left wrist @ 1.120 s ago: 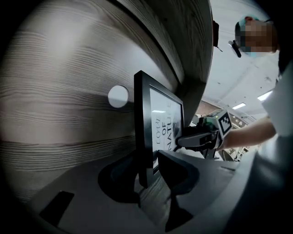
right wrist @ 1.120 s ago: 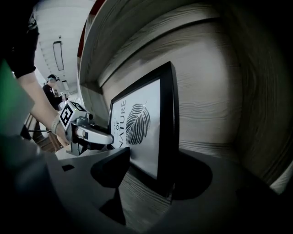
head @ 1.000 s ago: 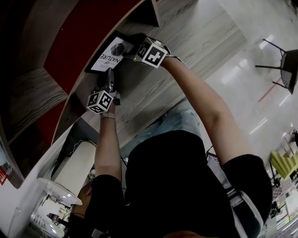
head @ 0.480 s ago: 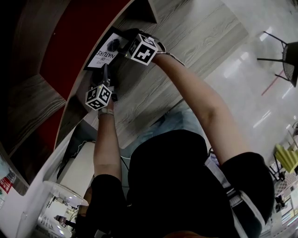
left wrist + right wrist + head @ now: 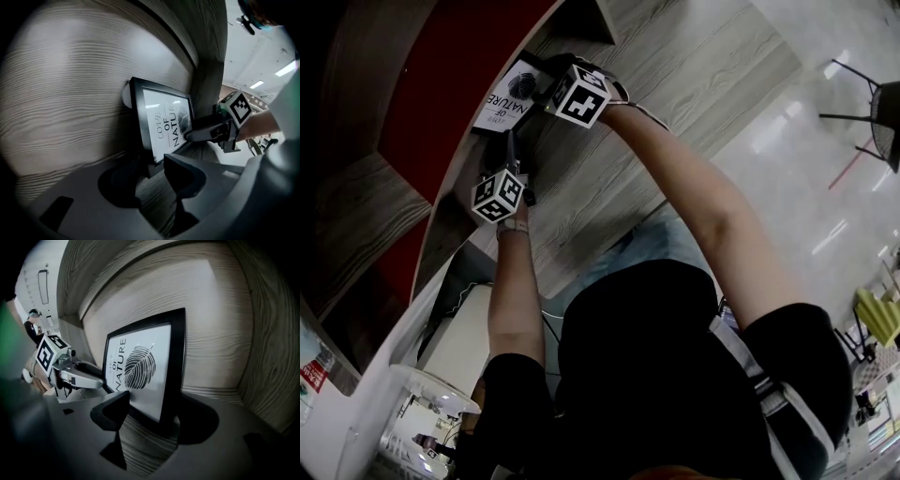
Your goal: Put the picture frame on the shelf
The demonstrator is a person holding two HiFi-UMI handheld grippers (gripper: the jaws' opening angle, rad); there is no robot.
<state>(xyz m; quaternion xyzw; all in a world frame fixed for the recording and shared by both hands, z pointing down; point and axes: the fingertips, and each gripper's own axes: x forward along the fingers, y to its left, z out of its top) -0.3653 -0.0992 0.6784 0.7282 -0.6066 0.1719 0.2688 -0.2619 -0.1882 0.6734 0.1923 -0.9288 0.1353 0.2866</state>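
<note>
The picture frame (image 5: 508, 94) is being stood upright on the wooden shelf (image 5: 145, 446), close before its back wall. The left gripper's (image 5: 157, 176) jaws are being opened around the frame's lower corner. The right gripper's (image 5: 150, 416) jaws are being held spread astride the opposite corner, pinching nothing.

The person wears a black short-sleeved top (image 5: 647, 375) and blue denim trousers (image 5: 664, 236). A grey strap (image 5: 772, 396) with white and dark stripes lies at the right side, and a pale band (image 5: 517, 230) circles the left wrist. The left tongs (image 5: 152, 174) and right tongs (image 5: 150, 417) are matte grey moulded plastic with blunt, dark jaws. Each carries a white cube (image 5: 499, 195) printed with black square markers. The left tongs' jaws are opening, a corner of the picture frame (image 5: 161, 126) between them.
</note>
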